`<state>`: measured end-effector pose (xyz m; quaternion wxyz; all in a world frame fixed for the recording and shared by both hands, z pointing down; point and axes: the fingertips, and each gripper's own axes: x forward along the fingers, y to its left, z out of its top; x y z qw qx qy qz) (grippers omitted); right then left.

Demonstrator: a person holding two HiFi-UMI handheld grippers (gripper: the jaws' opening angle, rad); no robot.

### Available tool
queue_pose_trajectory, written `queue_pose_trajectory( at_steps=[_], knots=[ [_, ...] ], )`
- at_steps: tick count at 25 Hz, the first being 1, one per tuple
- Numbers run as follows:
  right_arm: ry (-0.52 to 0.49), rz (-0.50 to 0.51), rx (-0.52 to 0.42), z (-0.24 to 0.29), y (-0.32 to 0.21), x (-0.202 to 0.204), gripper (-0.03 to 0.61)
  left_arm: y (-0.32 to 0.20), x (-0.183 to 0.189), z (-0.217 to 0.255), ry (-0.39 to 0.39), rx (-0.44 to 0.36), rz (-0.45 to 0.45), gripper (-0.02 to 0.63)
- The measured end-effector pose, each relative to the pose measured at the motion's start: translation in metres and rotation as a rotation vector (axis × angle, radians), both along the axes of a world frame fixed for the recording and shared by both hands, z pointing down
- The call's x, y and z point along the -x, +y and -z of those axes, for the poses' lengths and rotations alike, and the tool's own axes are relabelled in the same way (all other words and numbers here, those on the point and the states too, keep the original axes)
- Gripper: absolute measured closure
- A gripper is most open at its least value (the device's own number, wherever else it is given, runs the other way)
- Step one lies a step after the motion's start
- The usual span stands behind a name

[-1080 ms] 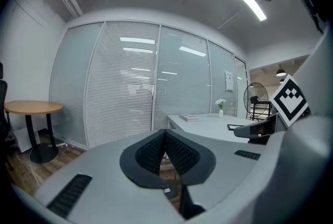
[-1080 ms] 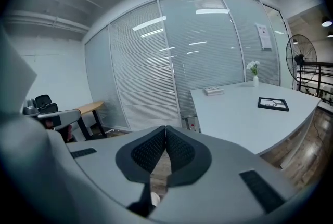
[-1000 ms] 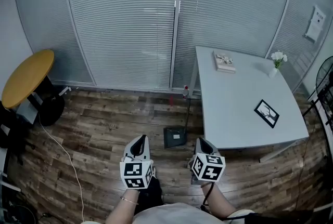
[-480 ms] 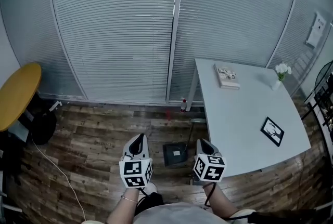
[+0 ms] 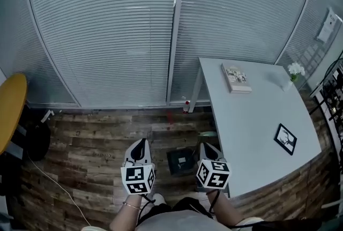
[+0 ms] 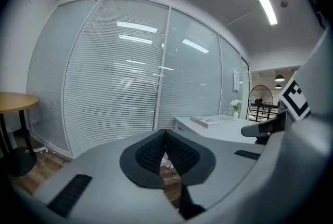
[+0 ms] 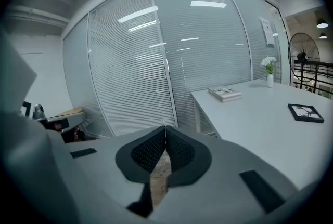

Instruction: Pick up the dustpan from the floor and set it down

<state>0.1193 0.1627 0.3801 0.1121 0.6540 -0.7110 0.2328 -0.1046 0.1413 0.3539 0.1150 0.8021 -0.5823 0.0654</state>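
Observation:
A dark dustpan (image 5: 182,161) lies flat on the wooden floor next to the white table's near corner, its thin upright handle (image 5: 187,123) rising toward the window wall. My left gripper (image 5: 140,145) hovers just left of the pan, its jaws shut with nothing between them. My right gripper (image 5: 206,147) hovers just right of the pan, over the table's edge, also shut and empty. In both gripper views the dark pads (image 6: 165,151) (image 7: 165,151) meet at their tips. Neither gripper touches the dustpan.
A white table (image 5: 257,133) fills the right, carrying a book (image 5: 236,78), a small flower vase (image 5: 293,72) and a framed picture (image 5: 286,139). Blinds-covered glass walls (image 5: 107,37) close off the far side. A yellow round table (image 5: 10,109) stands at left; a cable (image 5: 59,184) trails across the floor.
The whole view has advanced toward the table and window wall. The dustpan now lies between the two grippers rather than ahead of them. Both grippers stay shut.

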Motion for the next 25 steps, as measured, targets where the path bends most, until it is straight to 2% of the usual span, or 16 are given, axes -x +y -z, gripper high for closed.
queue_pose_trajectory(
  at_steps=[4, 13, 18, 25],
  knots=[
    [0.009, -0.003, 0.042, -0.015, -0.011, -0.011, 0.546, -0.011, -0.008, -0.015, -0.003, 0.032, -0.008, 0.597],
    [0.010, 0.049, 0.066, -0.020, -0.042, -0.010, 0.546, -0.023, -0.014, -0.035, -0.014, 0.089, 0.014, 0.597],
    [0.007, 0.045, 0.128, -0.045, -0.034, -0.019, 0.546, -0.021, -0.027, -0.054, -0.008, 0.129, 0.001, 0.595],
    [0.027, 0.039, 0.230, -0.093, -0.014, -0.029, 0.546, -0.014, -0.031, -0.110, -0.009, 0.230, 0.006, 0.597]
  ],
)
